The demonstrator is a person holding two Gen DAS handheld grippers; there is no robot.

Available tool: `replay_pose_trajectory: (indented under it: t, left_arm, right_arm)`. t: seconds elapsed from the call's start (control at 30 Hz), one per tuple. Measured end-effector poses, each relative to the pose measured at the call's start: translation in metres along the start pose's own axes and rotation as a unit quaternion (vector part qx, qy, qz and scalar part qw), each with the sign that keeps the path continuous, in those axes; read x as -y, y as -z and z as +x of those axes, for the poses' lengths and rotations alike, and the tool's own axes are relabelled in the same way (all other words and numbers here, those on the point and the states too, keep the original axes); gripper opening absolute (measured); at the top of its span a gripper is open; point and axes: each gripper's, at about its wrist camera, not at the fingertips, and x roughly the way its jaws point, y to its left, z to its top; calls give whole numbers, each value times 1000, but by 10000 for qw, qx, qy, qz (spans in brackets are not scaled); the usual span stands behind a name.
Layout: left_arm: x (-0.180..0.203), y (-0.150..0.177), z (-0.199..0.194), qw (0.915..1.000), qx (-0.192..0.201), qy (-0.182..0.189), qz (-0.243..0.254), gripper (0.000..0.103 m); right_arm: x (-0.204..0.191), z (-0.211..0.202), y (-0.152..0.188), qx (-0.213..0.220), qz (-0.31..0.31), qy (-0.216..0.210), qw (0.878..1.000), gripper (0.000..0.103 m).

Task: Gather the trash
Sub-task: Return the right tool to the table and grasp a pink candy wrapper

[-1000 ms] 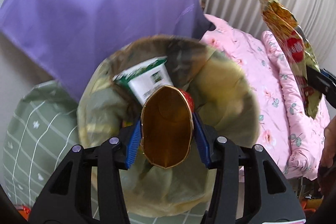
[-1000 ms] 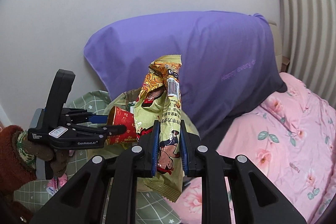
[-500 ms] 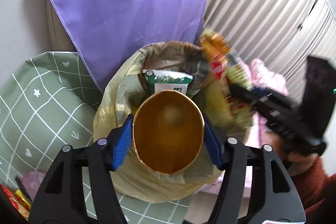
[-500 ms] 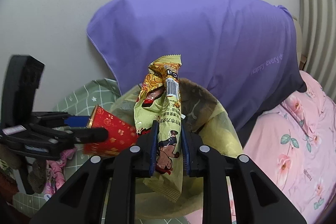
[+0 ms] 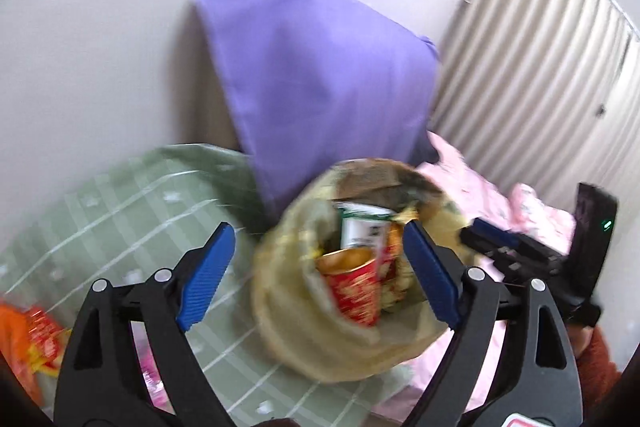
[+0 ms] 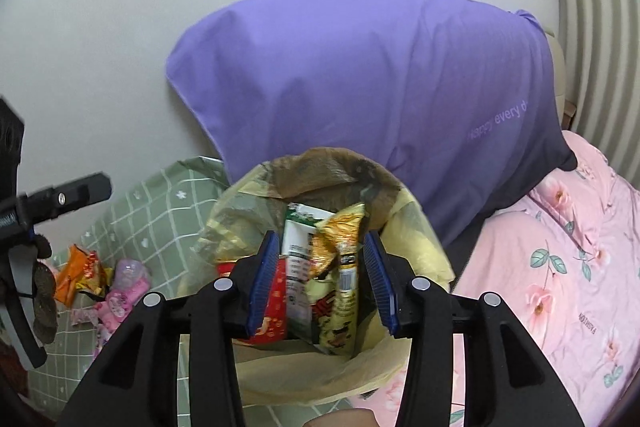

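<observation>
Both claws spread, empty; trash bag [image 6: 404,223] below right claw [image 6: 322,277].

Bag mouth [image 6: 320,163] open above, packed with cup [image 5: 354,287], carton [image 6: 298,247], wrapper [image 6: 340,267]; pillow [image 6: 380,75] close behind

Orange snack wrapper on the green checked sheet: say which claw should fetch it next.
Left, probably. The crumpled orange snack wrapper lies on the left side of the green checked sheet, where the open, empty left claw is. The right claw, also open, hangs over the yellow plastic trash bag.
</observation>
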Motion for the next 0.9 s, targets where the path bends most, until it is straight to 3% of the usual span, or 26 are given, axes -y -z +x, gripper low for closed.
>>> replay_pose_trajectory:
  t: [0.07,0.23,0.43,0.63,0.8,0.9]
  left_arm:
    - [-13,14,-24,9994,98,-325,-31,82]
    - [-61,58,-75,9941,181,-998,-371,82]
    - [-115,105,-123,9781,216,-1804,-1014,82]
    - [-140,138,-156,9654,328,-2152,-1435,83]
    - [-145,156,-174,9617,463,-2205,-1562,86]
    - [-150,165,-186,9580,469,-2238,-1729,87]
  right_arm:
    - [-8,-5,2,77,-55,-132,9999,42]
    - [-41,-13,13,165,-246,-978,9948,47]
    - [-95,0,38,-308,-994,-1288,9862,47]
    - [-138,14,62,-720,-1446,-1666,9727,48]
    - [-172,30,81,-957,-1720,-1889,9621,48]
    - [-197,32,100,-1111,-1999,-2204,9482,47]
